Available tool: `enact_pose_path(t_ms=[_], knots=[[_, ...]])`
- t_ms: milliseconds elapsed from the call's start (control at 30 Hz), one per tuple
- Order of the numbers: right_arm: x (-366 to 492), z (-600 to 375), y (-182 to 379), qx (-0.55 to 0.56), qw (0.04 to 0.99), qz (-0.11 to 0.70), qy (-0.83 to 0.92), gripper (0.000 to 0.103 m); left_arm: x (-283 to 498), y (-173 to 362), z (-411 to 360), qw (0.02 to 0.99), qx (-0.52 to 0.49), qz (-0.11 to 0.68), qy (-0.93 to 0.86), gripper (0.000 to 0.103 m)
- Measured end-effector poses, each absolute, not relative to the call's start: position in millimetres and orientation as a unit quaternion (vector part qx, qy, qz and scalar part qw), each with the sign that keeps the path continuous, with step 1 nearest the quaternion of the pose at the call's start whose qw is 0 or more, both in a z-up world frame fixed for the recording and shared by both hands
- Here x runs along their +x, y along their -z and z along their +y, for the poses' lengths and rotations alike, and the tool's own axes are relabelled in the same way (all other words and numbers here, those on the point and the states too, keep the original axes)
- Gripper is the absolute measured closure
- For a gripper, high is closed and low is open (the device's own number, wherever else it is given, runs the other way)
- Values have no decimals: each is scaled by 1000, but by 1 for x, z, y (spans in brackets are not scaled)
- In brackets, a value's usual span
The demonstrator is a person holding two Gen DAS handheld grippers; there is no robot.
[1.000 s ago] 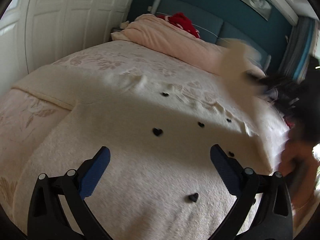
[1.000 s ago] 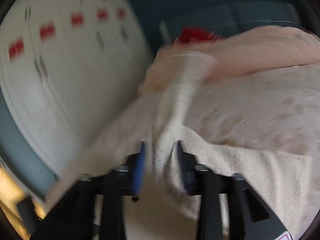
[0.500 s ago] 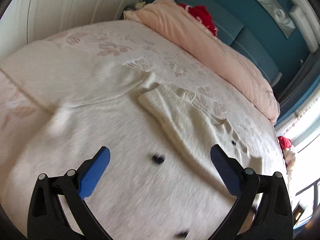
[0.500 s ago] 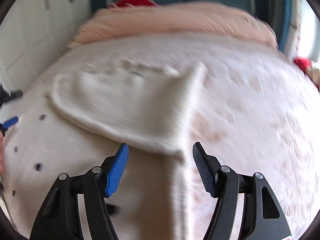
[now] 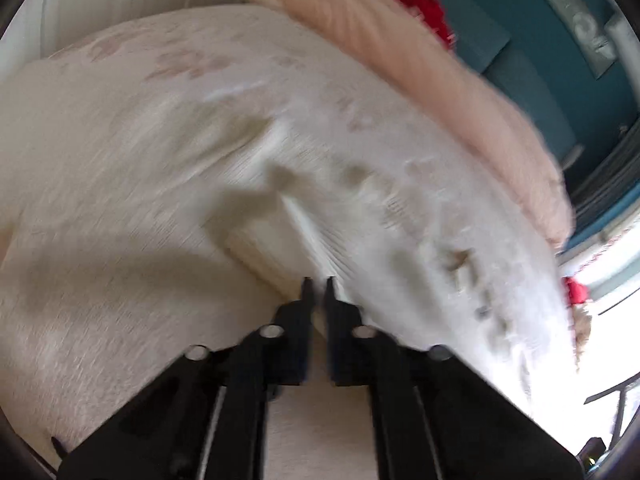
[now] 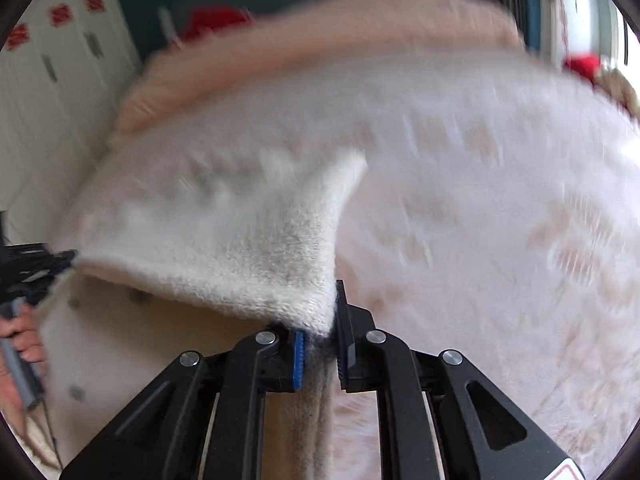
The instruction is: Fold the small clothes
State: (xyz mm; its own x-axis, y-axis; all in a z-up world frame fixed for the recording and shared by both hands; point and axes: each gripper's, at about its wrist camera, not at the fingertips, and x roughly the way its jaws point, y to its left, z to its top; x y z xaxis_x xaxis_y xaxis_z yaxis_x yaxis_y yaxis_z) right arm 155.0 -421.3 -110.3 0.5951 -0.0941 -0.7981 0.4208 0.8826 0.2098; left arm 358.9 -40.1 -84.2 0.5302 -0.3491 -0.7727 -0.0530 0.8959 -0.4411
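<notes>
A cream knitted sweater [image 6: 224, 240] with small dark hearts lies on the bed. Its folded upper part is lifted at both sides. My right gripper [image 6: 320, 320] is shut on the sweater's right edge, with fabric bunched between the fingers. My left gripper [image 5: 317, 284] is shut on the sweater's [image 5: 168, 240] folded left edge; it also shows at the left of the right wrist view [image 6: 36, 268], held by a hand. Both views are blurred by motion.
The pale floral bedspread [image 6: 500, 200] covers the bed. A peach duvet roll [image 5: 420, 60] and a red item [image 5: 424, 4] lie at the teal headboard. White wardrobe doors [image 6: 52, 92] stand on the left. A window [image 5: 608, 312] is at the right.
Both grippers were open half a second ago and have shut on the sweater's edges. The sleeve was folded across before that. The cameras have moved in close to the fabric.
</notes>
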Motion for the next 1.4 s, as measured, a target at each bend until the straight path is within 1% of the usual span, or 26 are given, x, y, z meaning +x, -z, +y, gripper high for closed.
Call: enact_pose_path(t_ms=[33,100,167,200,267,300,333,400,433,467,500,533,600,633,733,800,867,1033,1133,1200,1233,1267,1300,1333,1367,1400], knots=[[155,-426,124,210,862,440,141,92,354,92,-35,843,-223,484,81,103],[150,-430,119,219,867,425,138,89,342,96,-25,837,-245,482,80,103],[147,-431,114,220,870,419,138,78,333,95,-19,840,-253,473,77,102],[146,-432,115,216,871,420,139,77,335,94,-15,840,-262,470,75,99],[147,-432,115,210,870,424,139,76,355,94,-15,831,-272,481,71,80],[143,-429,113,209,871,423,139,75,362,94,-17,827,-276,486,69,58],[145,-426,112,208,872,421,140,74,370,94,-21,823,-280,489,72,46],[142,-423,110,209,873,416,142,68,384,93,-36,826,-266,492,73,38],[145,-421,110,208,875,413,144,67,390,93,-42,830,-258,489,79,39],[149,-420,110,207,874,415,145,67,393,92,-46,834,-251,484,88,43],[150,-418,111,207,873,418,145,67,399,93,-51,838,-240,481,96,74],[151,-419,112,210,872,418,141,67,403,95,-53,834,-237,488,100,92],[155,-417,109,210,874,417,136,73,399,89,-41,835,-267,473,93,92],[155,-417,106,210,878,411,129,79,391,80,-30,843,-281,449,91,92],[159,-415,109,189,878,421,126,79,378,70,-13,864,-258,427,69,92],[160,-417,118,191,872,434,123,80,381,88,-15,859,-222,457,60,92],[151,-419,109,204,874,425,122,78,380,100,-15,850,-225,472,65,92],[110,-403,65,200,896,368,144,76,376,93,-21,864,-200,457,69,90],[115,-390,49,196,909,345,126,74,375,95,-20,864,-203,456,68,89],[139,-380,53,162,909,368,111,77,373,94,-21,865,-197,457,68,89],[156,-377,65,143,901,393,112,78,372,94,-21,864,-197,458,68,88],[172,-380,87,134,885,430,118,88,372,94,-17,863,-199,459,70,88],[179,-382,101,132,874,450,126,91,370,92,-13,860,-208,461,75,87],[179,-386,109,136,875,448,124,91,368,90,-7,856,-219,461,80,86],[176,-385,105,137,877,442,126,91,365,86,0,854,-232,459,84,84],[172,-382,95,134,879,440,130,86,360,81,12,853,-243,454,87,78]])
